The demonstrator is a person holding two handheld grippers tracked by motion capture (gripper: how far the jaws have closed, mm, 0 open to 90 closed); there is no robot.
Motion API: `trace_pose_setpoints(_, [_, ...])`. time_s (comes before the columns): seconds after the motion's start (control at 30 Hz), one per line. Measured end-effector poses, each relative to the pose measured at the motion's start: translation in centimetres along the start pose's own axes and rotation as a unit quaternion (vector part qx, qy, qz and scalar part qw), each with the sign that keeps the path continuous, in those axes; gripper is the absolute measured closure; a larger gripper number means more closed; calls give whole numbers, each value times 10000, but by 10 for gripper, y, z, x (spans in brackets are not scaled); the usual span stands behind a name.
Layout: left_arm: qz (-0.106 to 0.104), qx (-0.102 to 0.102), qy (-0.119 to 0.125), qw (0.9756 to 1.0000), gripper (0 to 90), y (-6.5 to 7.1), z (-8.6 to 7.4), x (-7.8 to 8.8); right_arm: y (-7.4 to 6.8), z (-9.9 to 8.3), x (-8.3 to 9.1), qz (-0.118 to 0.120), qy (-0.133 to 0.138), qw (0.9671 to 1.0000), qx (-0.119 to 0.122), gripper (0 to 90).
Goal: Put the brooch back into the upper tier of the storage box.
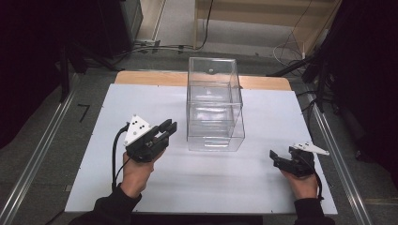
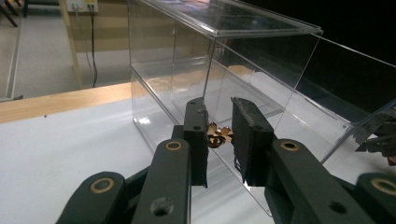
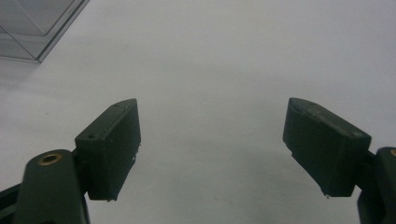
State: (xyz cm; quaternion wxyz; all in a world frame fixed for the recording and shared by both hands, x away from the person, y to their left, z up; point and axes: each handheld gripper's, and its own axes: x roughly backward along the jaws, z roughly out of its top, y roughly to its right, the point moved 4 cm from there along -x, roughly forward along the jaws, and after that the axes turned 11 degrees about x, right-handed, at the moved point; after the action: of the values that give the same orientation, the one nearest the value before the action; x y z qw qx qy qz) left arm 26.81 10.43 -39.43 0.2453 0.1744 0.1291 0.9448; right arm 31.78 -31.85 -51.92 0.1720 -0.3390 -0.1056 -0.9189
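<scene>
The left gripper (image 1: 165, 132) is lifted a little off the white table sheet (image 1: 141, 98), in a hand that comes up from the lower edge of the high view, the wrist bent so that the jaws point up and to the right, toward the clear box (image 1: 213, 105). Its jaws are pressed close and pinch a small gold-coloured piece (image 2: 219, 135). In the left gripper view this piece (image 2: 219, 135) is shiny and crumpled, like thin foil or a small metal flower; it has no clear long axis and I cannot tell which way it points. It sits between the two black pads, just in front of the box's lower left corner.

The right gripper (image 1: 277, 157) rests low, to the right of the box and well apart from it, its jaws pointing left toward the box. In the right gripper view (image 3: 212, 144) the jaws are spread wide, with nothing between them, above the plain matte sheet.

The box is of transparent hard plastic, tall and rectangular, with flat glossy walls, an inner shelf and a flat lid. It stands upright on the sheet, whose far edge meets a strip of bare wood (image 1: 141, 77).
</scene>
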Motion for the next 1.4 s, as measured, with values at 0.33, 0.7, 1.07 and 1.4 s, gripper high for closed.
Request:
trace_pose_setpoints(0.33, [-71,-15,78,9999,775,3,6,3,0,0,0,-17,6,10000,9,173])
trace_pose_setpoints(0.7, [-139,-28,100,9998,775,7,7,2,0,0,0,-16,8,10000,10,173])
trace_pose_setpoints(1.07, [-194,-58,131,9997,775,12,9,1,0,0,1,-24,21,10000,6,173])
trace_pose_setpoints(1.4, [-248,-86,204,9994,775,16,13,1,0,0,1,-18,18,10000,4,173])
